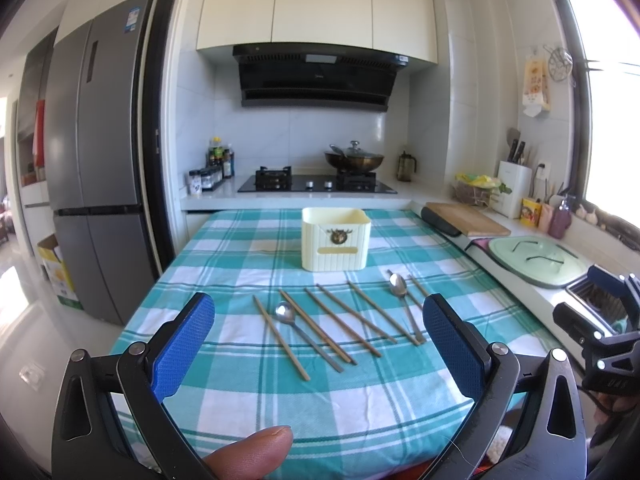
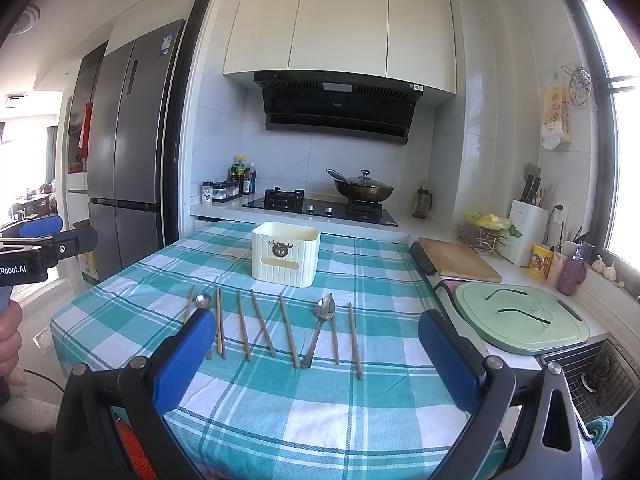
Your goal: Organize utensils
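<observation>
On the checked tablecloth (image 1: pixel 248 400), wooden chopsticks (image 1: pixel 352 312) and two steel spoons (image 2: pixel 320 324) lie in a row before the cream holder (image 1: pixel 335 244). My left gripper (image 1: pixel 320 340) and right gripper (image 2: pixel 316 354) hover wide apart, holding nothing.

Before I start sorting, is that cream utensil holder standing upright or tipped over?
Upright: the cream utensil holder sits flat on the checked tablecloth, open top facing up.
</observation>
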`<state>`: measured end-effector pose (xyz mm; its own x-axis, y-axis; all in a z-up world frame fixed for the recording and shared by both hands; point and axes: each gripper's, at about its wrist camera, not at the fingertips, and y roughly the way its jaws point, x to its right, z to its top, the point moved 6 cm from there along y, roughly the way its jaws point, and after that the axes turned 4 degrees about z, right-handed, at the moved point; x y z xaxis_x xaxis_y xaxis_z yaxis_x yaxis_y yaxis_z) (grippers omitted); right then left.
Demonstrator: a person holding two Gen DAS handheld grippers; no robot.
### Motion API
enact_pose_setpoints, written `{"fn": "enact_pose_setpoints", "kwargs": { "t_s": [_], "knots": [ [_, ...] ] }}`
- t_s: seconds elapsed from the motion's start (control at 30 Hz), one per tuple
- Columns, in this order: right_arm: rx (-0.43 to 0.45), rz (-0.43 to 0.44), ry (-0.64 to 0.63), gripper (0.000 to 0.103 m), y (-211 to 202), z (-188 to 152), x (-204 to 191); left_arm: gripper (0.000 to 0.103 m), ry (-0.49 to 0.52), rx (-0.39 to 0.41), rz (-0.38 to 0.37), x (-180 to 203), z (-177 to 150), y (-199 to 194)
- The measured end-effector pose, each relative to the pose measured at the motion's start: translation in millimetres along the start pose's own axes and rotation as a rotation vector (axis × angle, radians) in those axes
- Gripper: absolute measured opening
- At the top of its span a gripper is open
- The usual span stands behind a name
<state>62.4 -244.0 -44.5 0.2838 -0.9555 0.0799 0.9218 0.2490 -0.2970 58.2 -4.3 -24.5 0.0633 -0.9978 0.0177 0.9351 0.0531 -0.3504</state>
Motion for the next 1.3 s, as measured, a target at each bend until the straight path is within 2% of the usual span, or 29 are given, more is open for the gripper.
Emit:
{"fn": "enact_pose_setpoints", "kwargs": {
  "t_s": [0.7, 1.3],
  "knots": [
    [0.002, 0.001, 0.004, 0.103, -0.2, -1.4, 1.3, 0.103, 0.003, 0.005, 0.001, 0.0, -1.5, -2.5],
    [-0.024, 0.007, 0.018, 0.103, 11.6, -5.4, 7.1, 0.103, -0.03, -0.056, 0.037, -14.3, -10.7, 17.6]
  ]
}}
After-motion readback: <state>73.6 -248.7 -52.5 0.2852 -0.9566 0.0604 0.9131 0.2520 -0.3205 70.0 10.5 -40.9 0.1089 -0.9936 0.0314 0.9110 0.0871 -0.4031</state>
